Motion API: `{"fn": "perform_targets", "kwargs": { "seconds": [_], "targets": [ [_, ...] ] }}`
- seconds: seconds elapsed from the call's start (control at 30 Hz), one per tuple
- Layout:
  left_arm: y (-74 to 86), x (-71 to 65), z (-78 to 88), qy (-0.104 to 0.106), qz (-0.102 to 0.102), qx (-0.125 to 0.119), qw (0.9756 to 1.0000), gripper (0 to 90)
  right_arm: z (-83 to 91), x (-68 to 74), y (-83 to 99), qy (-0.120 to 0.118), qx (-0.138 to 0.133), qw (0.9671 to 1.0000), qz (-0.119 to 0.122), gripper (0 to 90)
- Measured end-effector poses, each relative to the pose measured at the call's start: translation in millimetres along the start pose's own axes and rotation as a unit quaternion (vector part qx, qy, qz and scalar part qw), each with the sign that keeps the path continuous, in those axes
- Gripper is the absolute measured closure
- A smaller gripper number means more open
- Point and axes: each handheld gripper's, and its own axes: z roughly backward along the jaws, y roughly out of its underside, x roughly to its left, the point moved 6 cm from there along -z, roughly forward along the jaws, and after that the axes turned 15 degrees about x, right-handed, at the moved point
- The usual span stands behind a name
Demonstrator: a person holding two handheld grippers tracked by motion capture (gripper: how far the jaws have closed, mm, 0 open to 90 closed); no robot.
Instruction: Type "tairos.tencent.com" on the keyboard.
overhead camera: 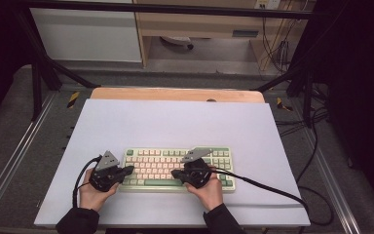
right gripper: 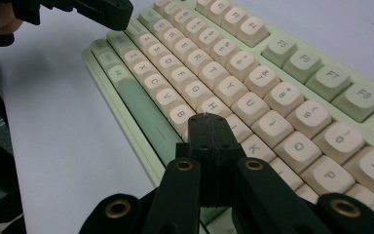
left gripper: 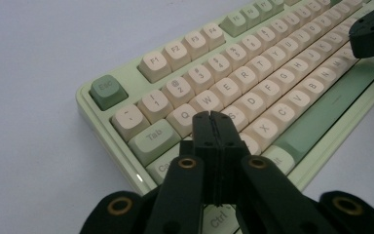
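Pale lavender-white, the flat rectangular tabletop point(overhead camera: 175, 122) is the biggest thing here, one board resting on a wooden bench whose tan far edge point(overhead camera: 175, 94) shows beyond it. Broad bare surface lies on the far half, and narrower strips run to the left and right of the work; the near edge sits just behind the person's two dark sleeves.

One mint-green keyboard with cream and green keycaps point(overhead camera: 175, 153) lies flat on the near half of the tabletop, long side parallel to the near edge, well clear of every edge.

Two black hand-held grippers work at it, one in each hand. The left gripper point(overhead camera: 129, 169) hangs at the keyboard's left end; in the left gripper view its jaws are pressed fully together with nothing between them, tips just above the keys near Q and A point(left gripper: 213, 116). The right gripper point(overhead camera: 174, 172) is over the middle of the near key rows; in the right gripper view its jaws are likewise closed tight and empty, tips above the keys beside H and J point(right gripper: 208, 118). Whether either tip touches a key cannot be told.
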Motion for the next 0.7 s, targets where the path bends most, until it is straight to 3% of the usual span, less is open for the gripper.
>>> {"fn": "perform_targets", "kwargs": {
  "seconds": [0.37,0.7],
  "targets": [
    [0.1,0.2,0.2,0.0,0.001,-0.001,1.0,89.8,-14.9,4.1,-4.4,-0.004,0.009,0.9999,0.003,90.0],
    [0.4,0.2,-0.4,0.0,0.0,0.0,1.0,89.8,-17.0,4.8,-3.4,-0.005,0.01,0.9999,0.002,90.0]
  ]
}}
